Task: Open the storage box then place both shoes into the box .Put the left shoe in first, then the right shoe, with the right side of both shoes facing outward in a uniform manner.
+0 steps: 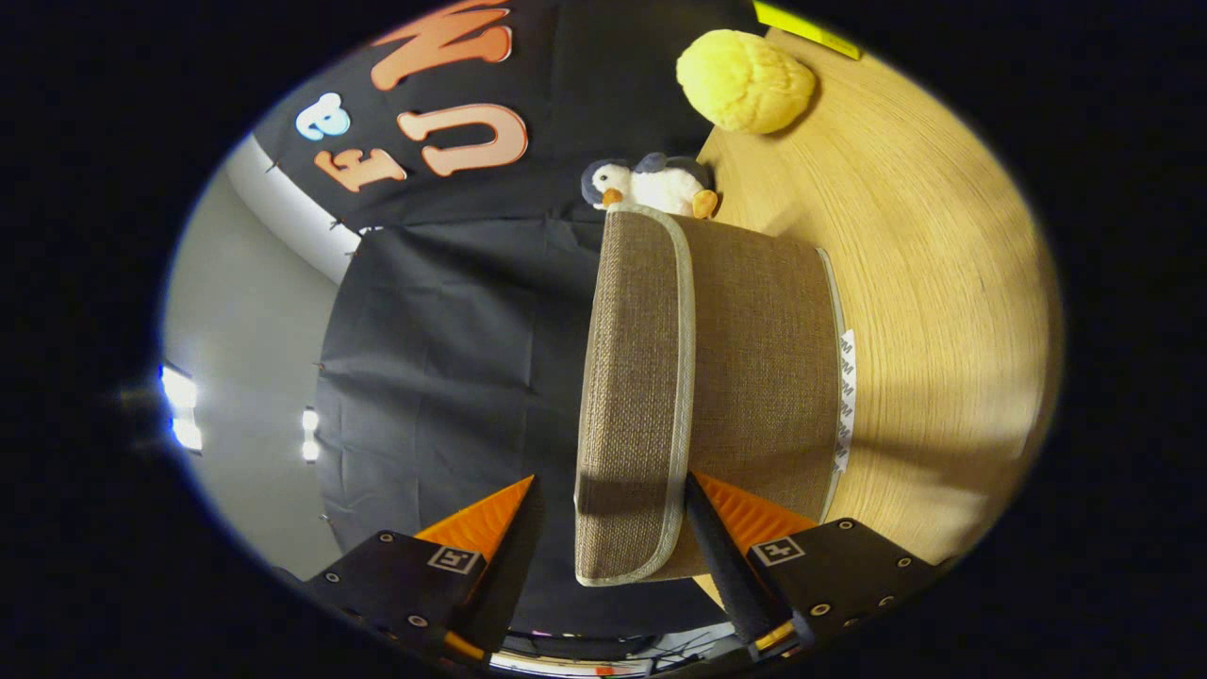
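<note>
The view is rolled on its side, so the wooden table (943, 283) stands to the right. On it sits the storage box (764, 377), brown woven fabric with a pale trim. Its lid (632, 377) is the flap on the side away from the table, and I cannot tell whether it is lifted off the box. My gripper (611, 481) is open and straddles the lid's near corner. One finger (712, 538) lies against the lid's trim on the box side. The other finger (514, 538) stands apart from the lid's outer face with a gap.
A small penguin plush (651, 184) lies just beyond the box at the table's edge. A yellow fluffy ball (745, 80) sits farther back on the table. A white patterned strip (846, 396) runs along the box's base. Black cloth wall hangs behind.
</note>
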`<state>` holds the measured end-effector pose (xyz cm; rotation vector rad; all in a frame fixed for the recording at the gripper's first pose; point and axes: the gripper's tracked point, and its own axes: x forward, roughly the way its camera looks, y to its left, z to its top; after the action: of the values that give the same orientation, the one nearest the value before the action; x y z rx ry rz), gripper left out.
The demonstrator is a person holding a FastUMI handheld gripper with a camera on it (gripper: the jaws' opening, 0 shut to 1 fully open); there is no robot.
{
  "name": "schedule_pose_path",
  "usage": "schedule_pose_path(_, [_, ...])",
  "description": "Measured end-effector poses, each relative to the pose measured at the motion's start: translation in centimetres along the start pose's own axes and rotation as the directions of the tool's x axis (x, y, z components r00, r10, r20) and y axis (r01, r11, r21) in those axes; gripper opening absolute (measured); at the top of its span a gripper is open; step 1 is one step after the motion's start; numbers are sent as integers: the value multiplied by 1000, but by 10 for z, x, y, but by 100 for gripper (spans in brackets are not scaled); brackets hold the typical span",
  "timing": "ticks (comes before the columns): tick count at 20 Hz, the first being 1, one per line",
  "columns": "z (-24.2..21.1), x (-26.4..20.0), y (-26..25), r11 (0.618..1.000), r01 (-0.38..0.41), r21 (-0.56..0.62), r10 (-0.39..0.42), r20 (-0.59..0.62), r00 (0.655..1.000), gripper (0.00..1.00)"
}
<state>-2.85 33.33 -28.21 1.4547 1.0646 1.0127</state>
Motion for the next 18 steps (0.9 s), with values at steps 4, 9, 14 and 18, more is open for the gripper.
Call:
schedule_pose_path(4, [5, -12, 35, 990, -137, -17, 138, 63, 988, 71])
schedule_pose_path(9, [2, -8, 59, 985, -152, -83, 158, 69, 985, 41])
schedule_pose_path(14, [1, 5, 98, 973, -176, -146, 191, 89, 978, 23])
schedule_pose_path(18, [4, 27, 116, 980, -170, -102, 182, 127, 975, 23])
